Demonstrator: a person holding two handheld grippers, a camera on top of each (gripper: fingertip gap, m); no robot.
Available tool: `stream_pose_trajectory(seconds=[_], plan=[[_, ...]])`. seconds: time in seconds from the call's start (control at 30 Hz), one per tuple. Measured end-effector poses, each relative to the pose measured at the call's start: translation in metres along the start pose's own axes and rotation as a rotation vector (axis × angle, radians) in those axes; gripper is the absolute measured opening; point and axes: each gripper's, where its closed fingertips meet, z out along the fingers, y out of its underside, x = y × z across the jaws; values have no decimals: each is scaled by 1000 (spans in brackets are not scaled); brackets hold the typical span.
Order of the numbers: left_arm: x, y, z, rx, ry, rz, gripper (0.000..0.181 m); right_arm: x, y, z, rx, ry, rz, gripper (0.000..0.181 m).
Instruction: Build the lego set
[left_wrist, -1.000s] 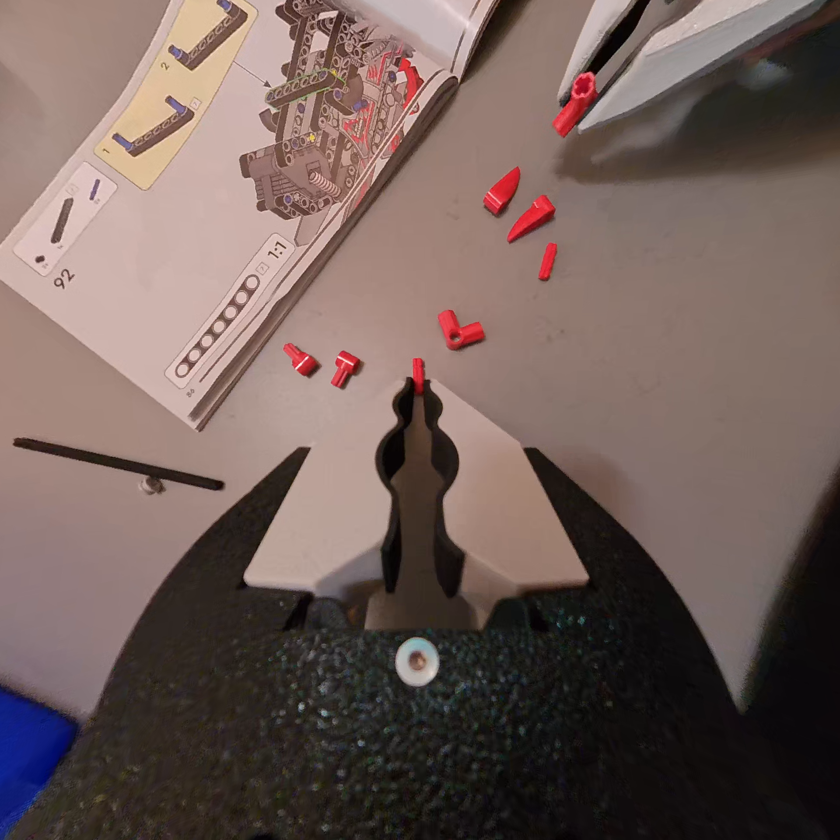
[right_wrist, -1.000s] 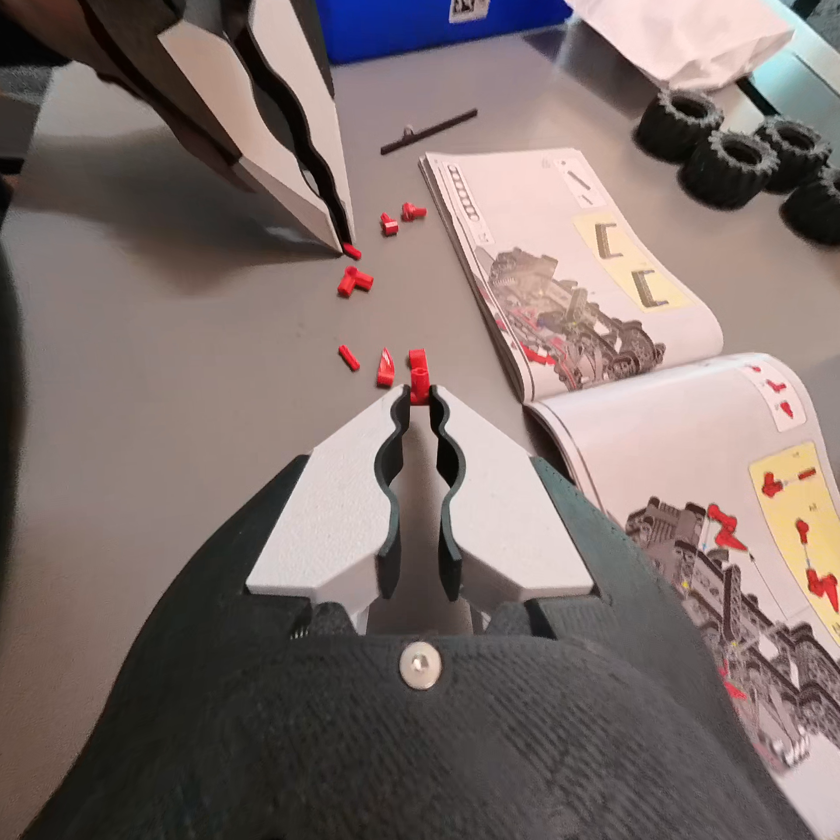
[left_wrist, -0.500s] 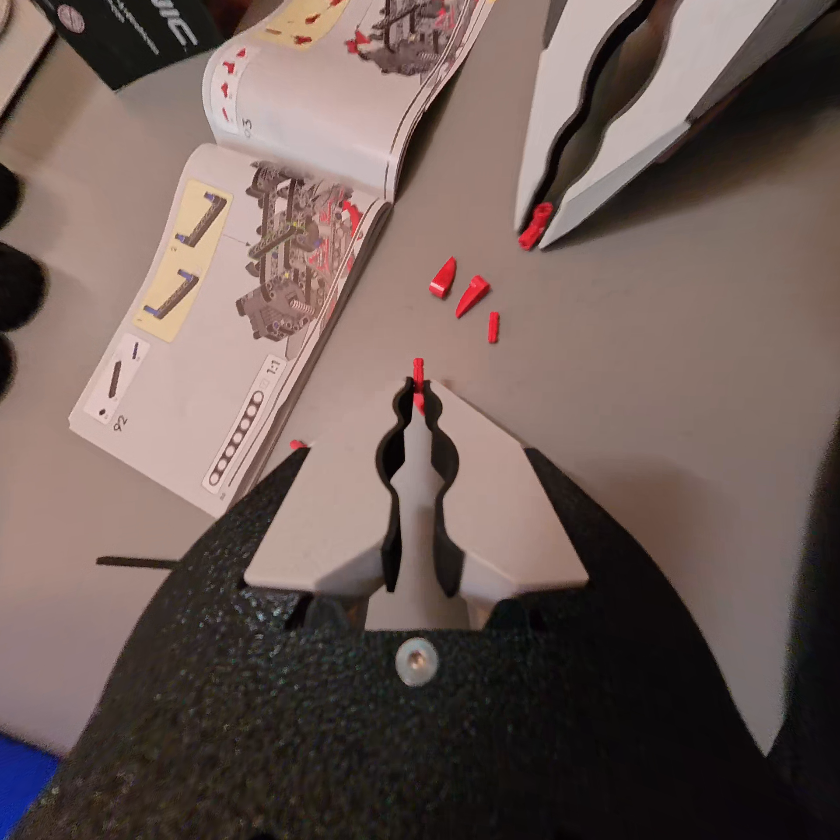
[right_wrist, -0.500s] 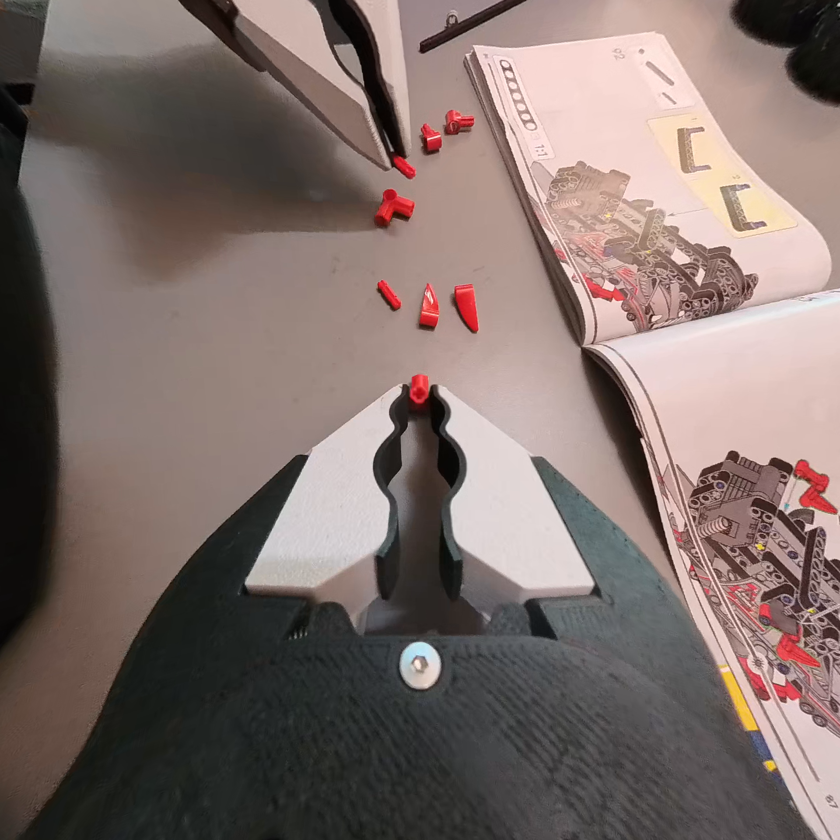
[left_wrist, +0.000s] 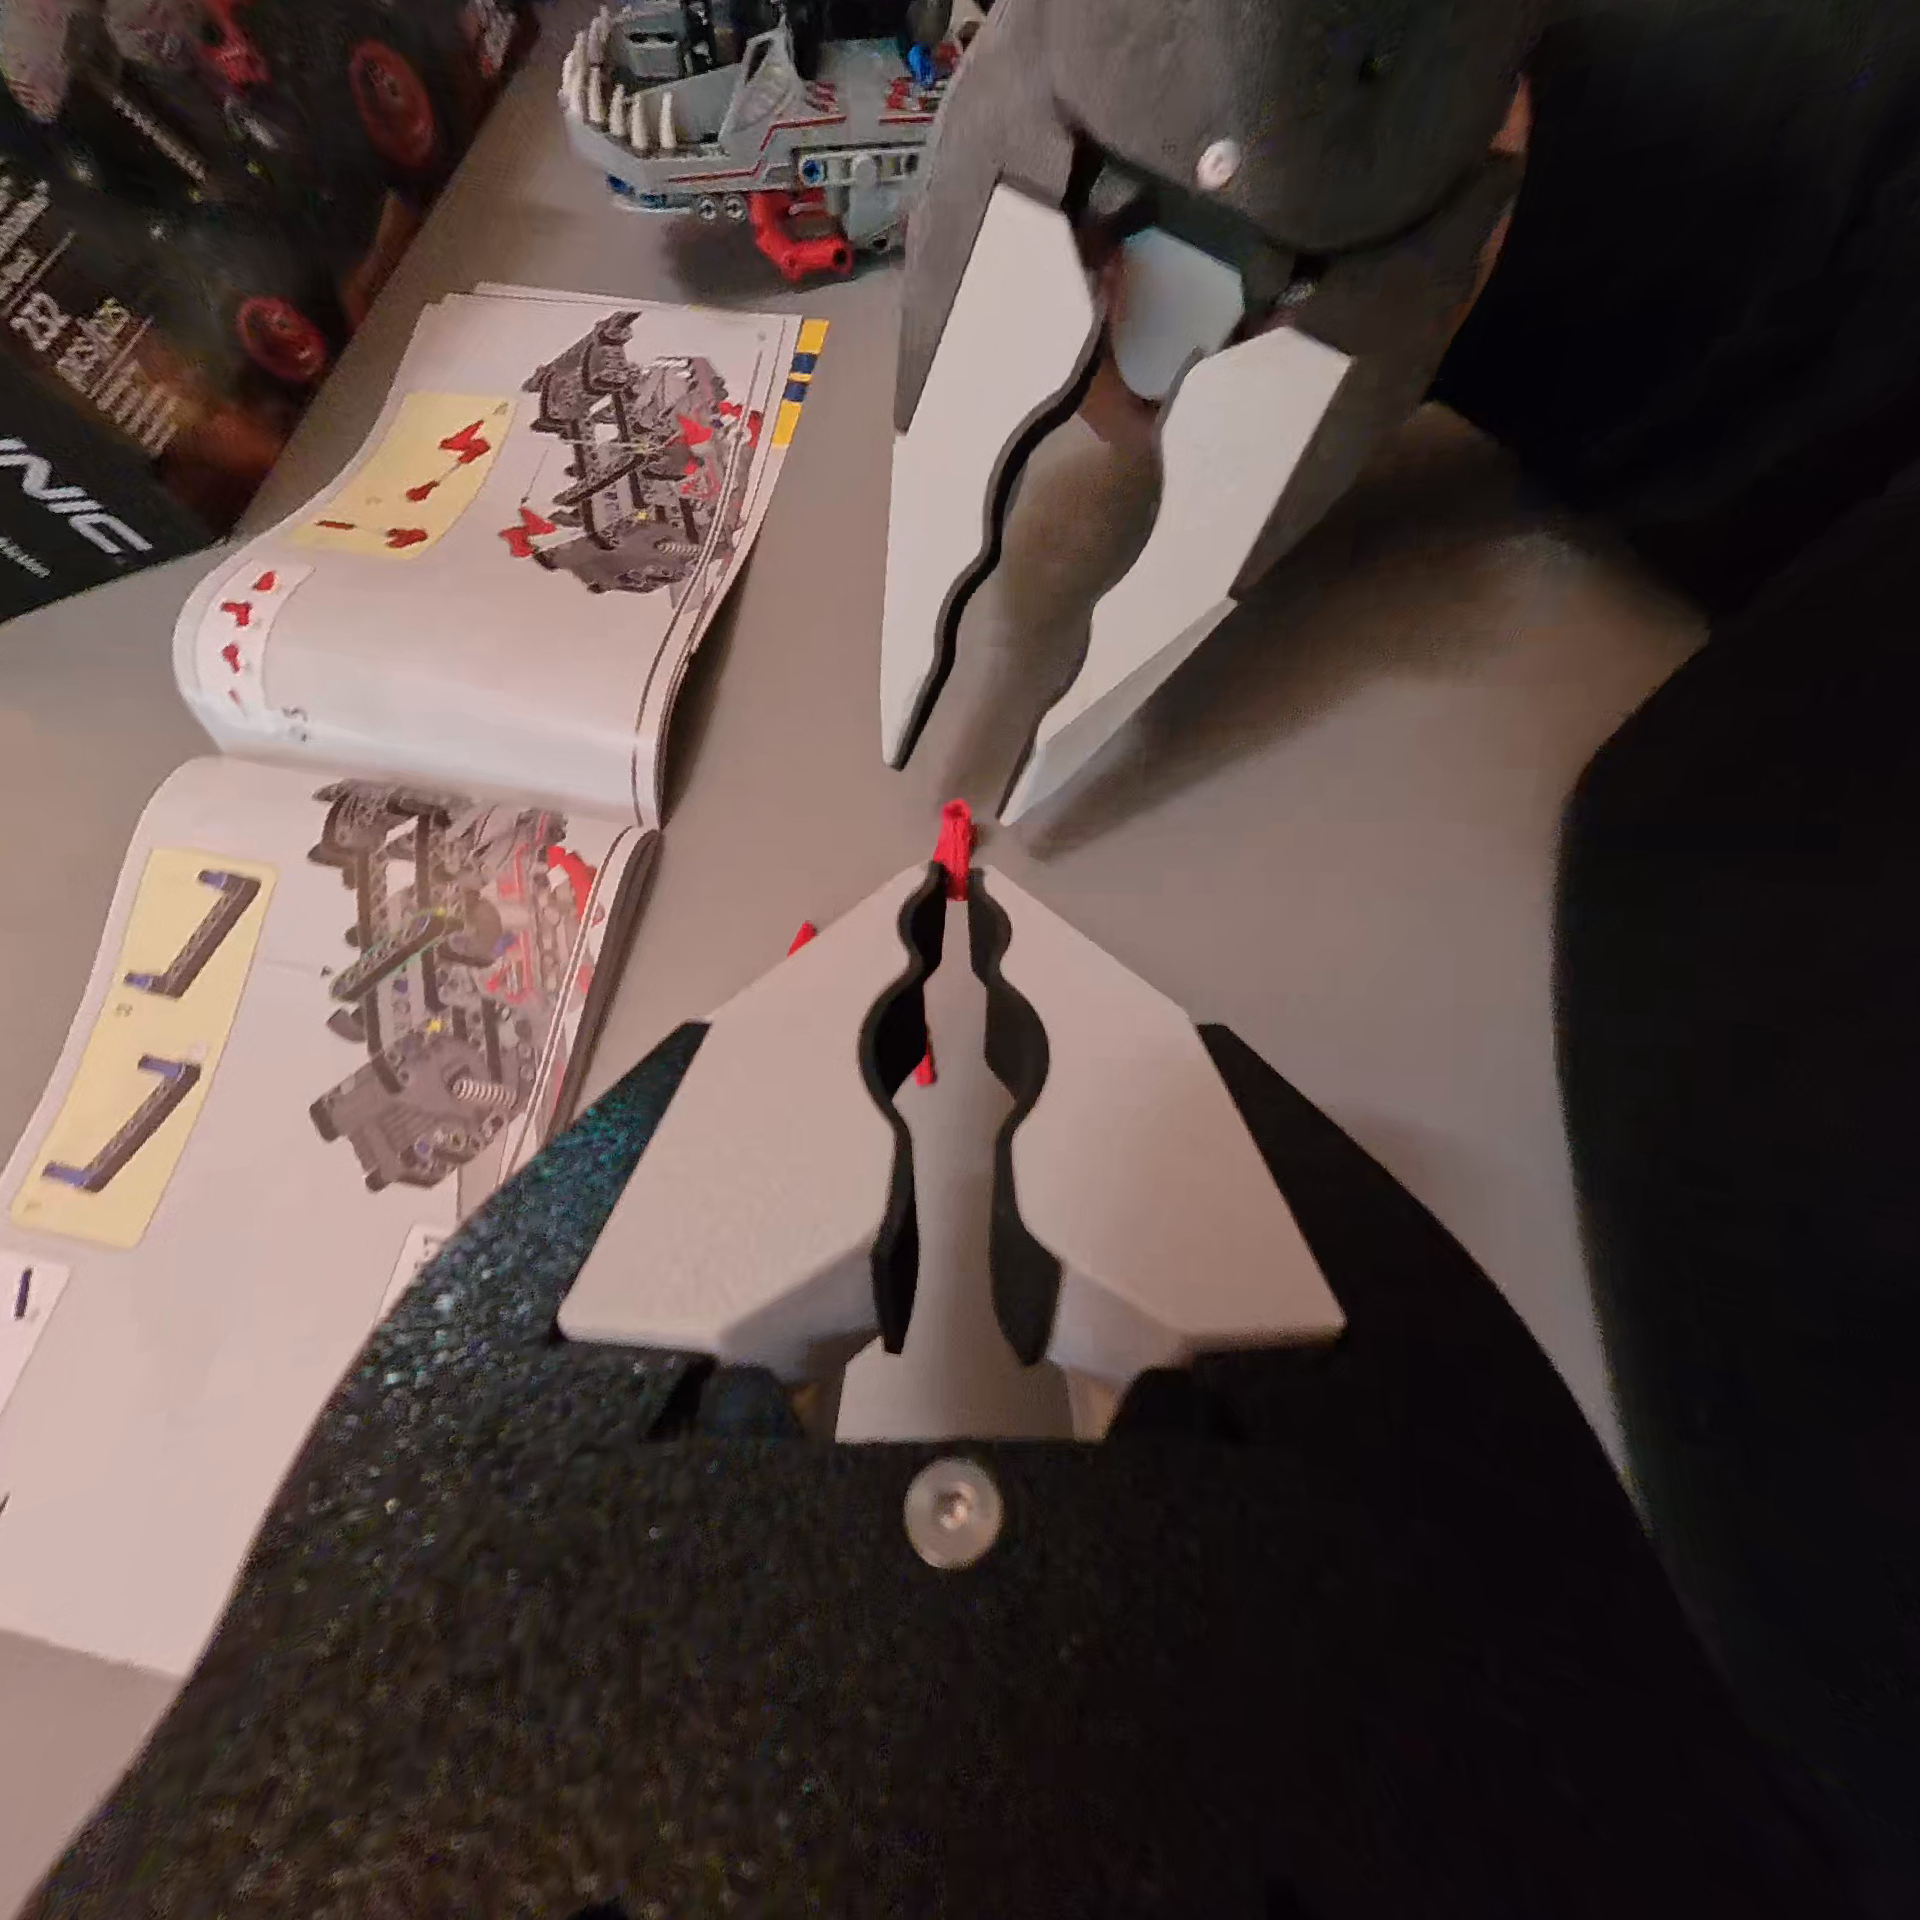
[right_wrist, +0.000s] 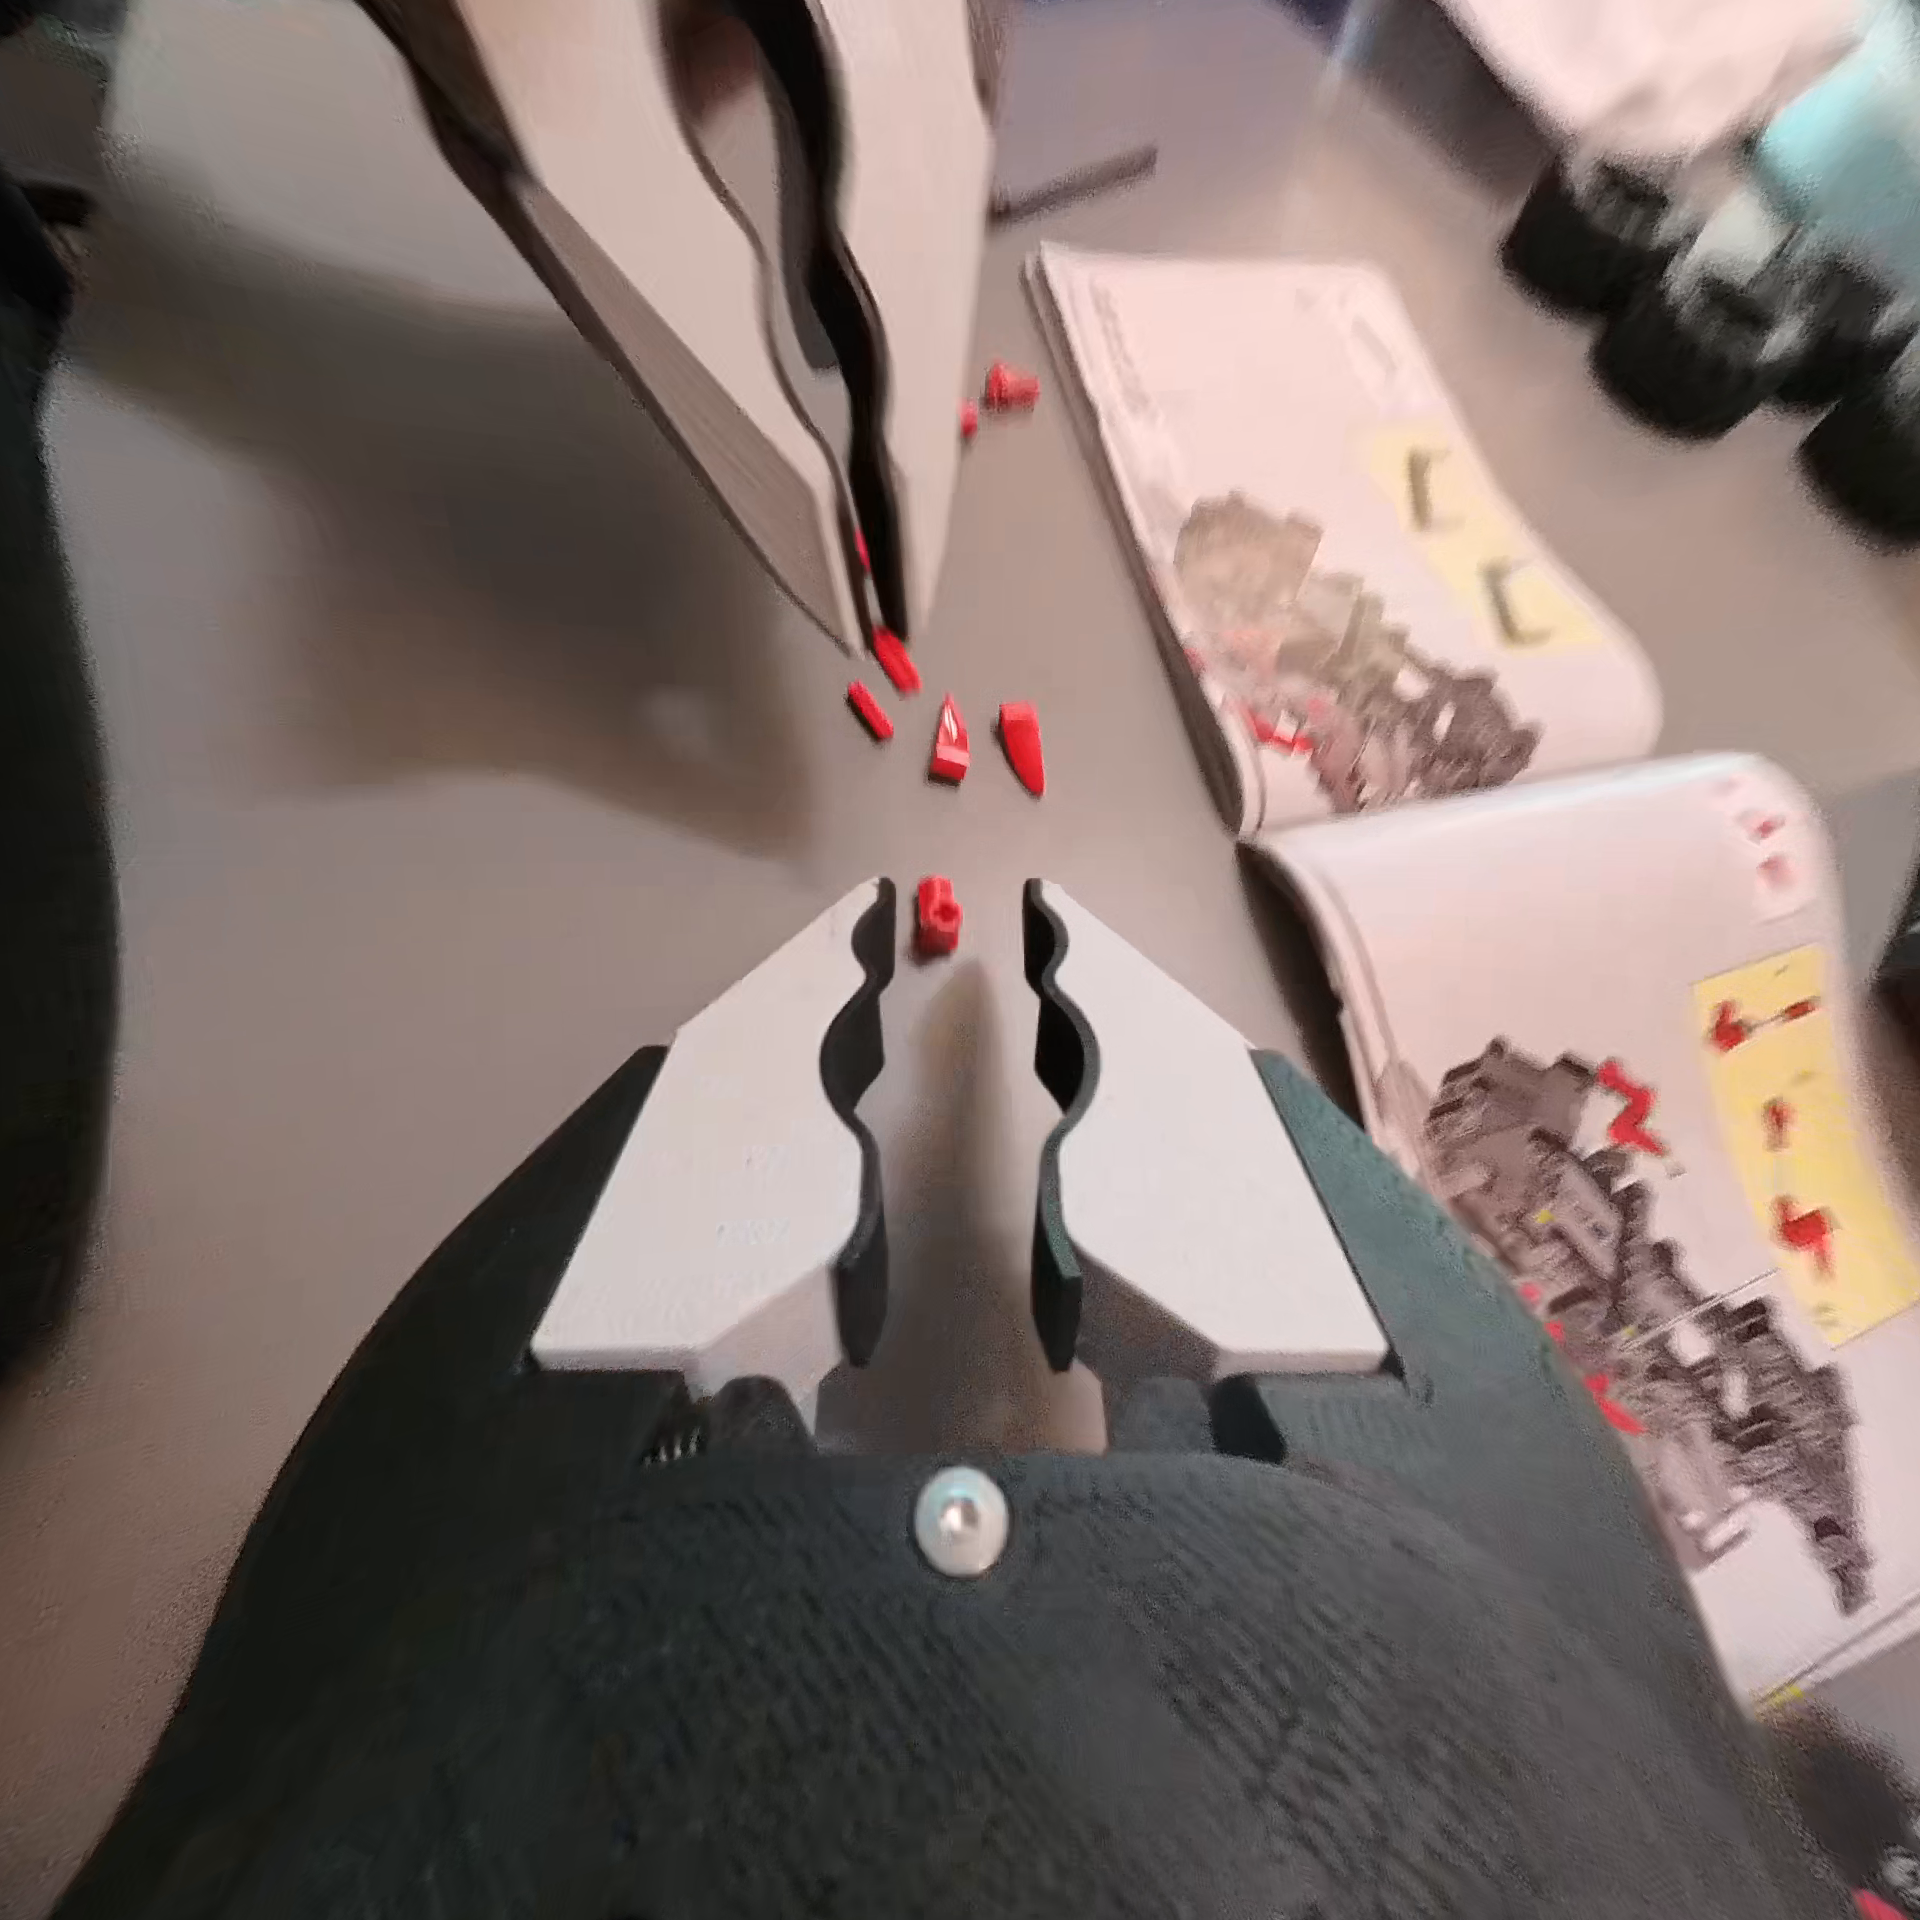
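Observation:
My left gripper (left_wrist: 951, 883) is shut on a small red pin (left_wrist: 952, 847) that sticks out of its tips. It also shows in the right wrist view (right_wrist: 881, 636), coming down from the top with the pin (right_wrist: 896, 660). My right gripper (right_wrist: 954, 885) is open. A small red connector (right_wrist: 935, 916) sits loose between its jaws, touching neither; I cannot tell whether it rests on the table. In the left wrist view the right gripper (left_wrist: 953, 790) points tip to tip at my left one, jaws apart.
Loose red pieces (right_wrist: 951, 740) lie on the grey table (right_wrist: 416, 935) between the grippers. The open instruction booklet (left_wrist: 468, 623) lies beside them. A partly built grey model (left_wrist: 748, 125), a dark box (left_wrist: 104, 312), black tyres (right_wrist: 1714, 312) and a black axle (right_wrist: 1070, 182) stand farther off. About 4 cm separates my left fingertips from my right. It is some 20 cm from my right tips to the partly built grey model (left_wrist: 748, 125).
My right gripper has opened and let go of the red connector. The two grippers have come closer, tip to tip. My left gripper keeps its pin.

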Motion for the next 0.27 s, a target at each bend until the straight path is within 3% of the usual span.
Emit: stream_pose_trajectory(seconds=[0.1,0.27], plan=[[1,-6,3,-10,28,7,1,-3,-25,-11,116,42,-86,24],[4,-11,8,-13,80,-72,1,-5,-34,-14,129,154,-277,18]])
